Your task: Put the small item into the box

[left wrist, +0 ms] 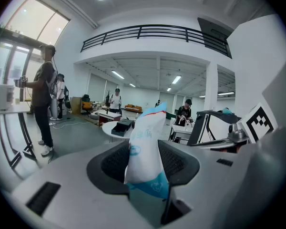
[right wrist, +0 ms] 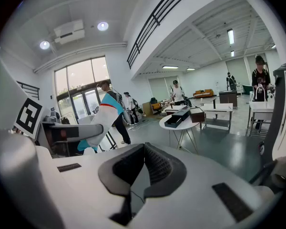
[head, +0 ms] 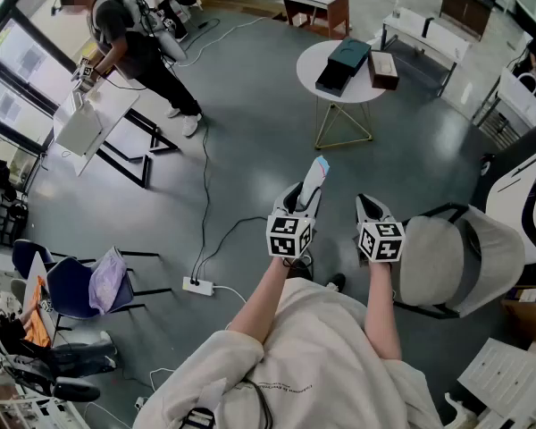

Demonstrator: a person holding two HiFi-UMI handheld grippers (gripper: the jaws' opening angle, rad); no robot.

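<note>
Left gripper (head: 305, 199) pinches the packet (left wrist: 145, 147) between its jaws, long axis pointing ahead toward the box (head: 344, 63) on the round surface (head: 353, 93), well apart; right gripper (head: 368, 207) jaws pressed together, empty

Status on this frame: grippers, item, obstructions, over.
Left gripper shut on packet; right gripper shut, empty. Dark box on round table ahead, packet not yet in. Only floor between.

The lower end of the packet (left wrist: 145, 128) is hidden inside the left tool (left wrist: 148, 159); its print is blurred.
</note>
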